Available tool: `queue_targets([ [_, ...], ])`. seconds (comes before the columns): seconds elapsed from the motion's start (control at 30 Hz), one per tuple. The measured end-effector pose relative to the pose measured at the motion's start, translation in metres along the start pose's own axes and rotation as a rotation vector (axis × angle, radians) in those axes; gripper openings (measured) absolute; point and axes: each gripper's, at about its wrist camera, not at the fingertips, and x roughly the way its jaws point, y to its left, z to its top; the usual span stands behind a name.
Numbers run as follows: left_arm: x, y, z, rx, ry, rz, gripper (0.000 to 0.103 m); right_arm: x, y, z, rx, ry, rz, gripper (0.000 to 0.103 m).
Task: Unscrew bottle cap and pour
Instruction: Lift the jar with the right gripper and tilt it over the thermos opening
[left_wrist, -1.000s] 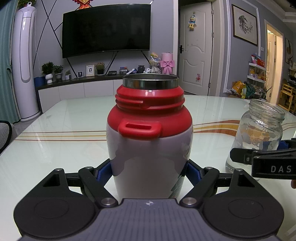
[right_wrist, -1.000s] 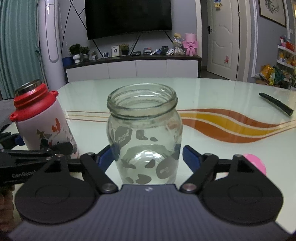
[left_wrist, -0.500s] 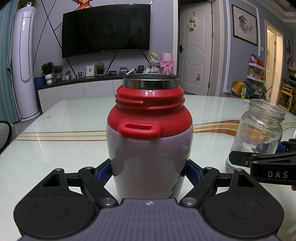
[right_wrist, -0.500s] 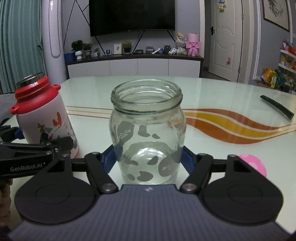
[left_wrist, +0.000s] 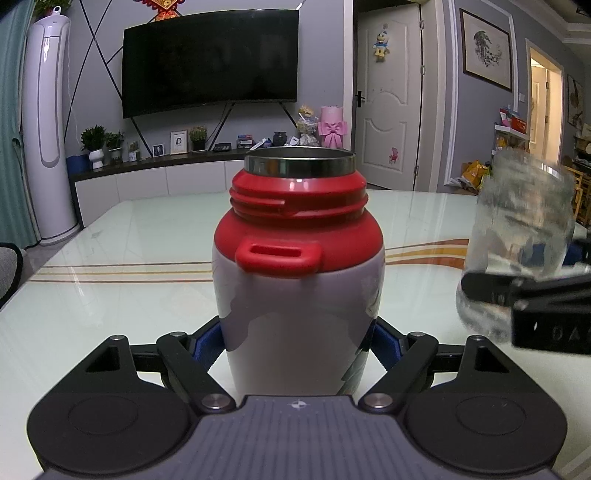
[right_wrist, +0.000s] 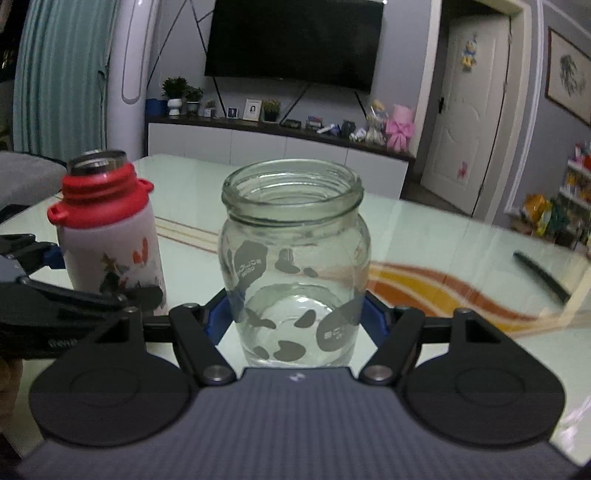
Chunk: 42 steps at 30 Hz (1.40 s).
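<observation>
Your right hand-held gripper (right_wrist: 295, 325) clamps the clear glass jar with grey patches (right_wrist: 294, 258) above the pale glossy tabletop (right_wrist: 424, 251), with the uncapped red-necked white bottle (right_wrist: 109, 229) upright to its left.

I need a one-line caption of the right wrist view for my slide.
Right gripper holds an open glass jar; beside it, an uncapped red-and-white bottle.

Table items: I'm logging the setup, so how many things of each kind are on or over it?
Bottle: 1
Glass jar: 1
Black remote-like stick: 1
Grippers: 2, left, right
Total: 5
</observation>
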Motion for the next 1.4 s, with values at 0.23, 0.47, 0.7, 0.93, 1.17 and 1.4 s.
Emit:
queue_targets([
  [0.23,0.001,-0.002,0.0,-0.002,0.002,0.001,0.083,0.0,0.011,0.019,-0.102,-0.009,-0.001,0.07],
  [0.47,0.002,-0.002,-0.001,-0.002,-0.005,0.0,0.083,0.0,0.022,0.038,-0.204,-0.018,-0.002,0.07],
  [0.7,0.003,-0.003,0.0,-0.005,-0.002,0.004,0.083,0.001,0.032,0.042,-0.306,-0.03,-0.004,0.07],
  [0.93,0.003,-0.001,0.001,-0.004,-0.005,-0.001,0.083,0.006,0.046,0.042,-0.42,-0.043,-0.02,0.07],
  [1.17,0.006,0.004,0.002,-0.005,-0.004,-0.002,0.083,0.011,0.049,0.041,-0.516,-0.056,-0.053,0.07],
  [1.4,0.005,0.002,0.0,-0.002,-0.002,-0.004,0.083,0.016,0.053,0.037,-0.607,-0.075,-0.083,0.07],
])
